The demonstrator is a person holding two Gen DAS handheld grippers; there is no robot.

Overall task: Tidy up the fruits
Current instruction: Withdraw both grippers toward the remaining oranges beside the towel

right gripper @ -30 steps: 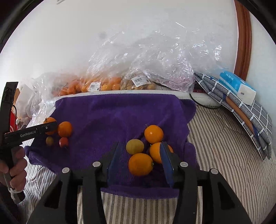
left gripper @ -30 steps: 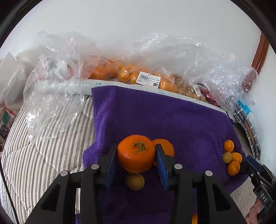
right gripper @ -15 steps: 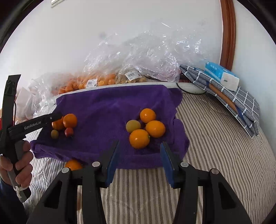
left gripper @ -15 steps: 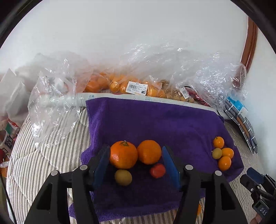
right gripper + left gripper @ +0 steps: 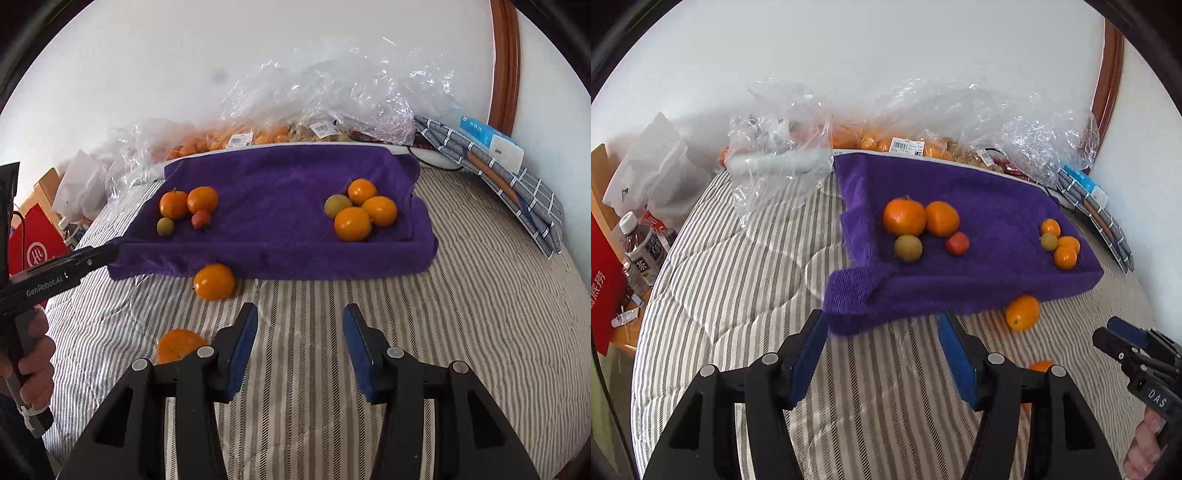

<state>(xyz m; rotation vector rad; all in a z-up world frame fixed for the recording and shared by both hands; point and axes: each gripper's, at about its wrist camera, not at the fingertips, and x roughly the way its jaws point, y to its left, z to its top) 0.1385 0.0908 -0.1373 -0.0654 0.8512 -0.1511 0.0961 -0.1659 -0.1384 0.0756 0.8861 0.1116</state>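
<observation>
Both claws, left and right, gape wide, holding nothing. That stray orange on the bed looks round, firm, likely to roll; I'd pinch across its middle.

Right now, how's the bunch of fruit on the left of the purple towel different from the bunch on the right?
The left cluster mixes kinds: two oranges, a yellow-green fruit and a small red one. The right cluster has three oranges and a yellow-green fruit, no red. The left cluster's yellow-green fruit sits at the front; the right cluster's sits on its left side. Both hold four fruits, bunched close on the purple towel.
</observation>
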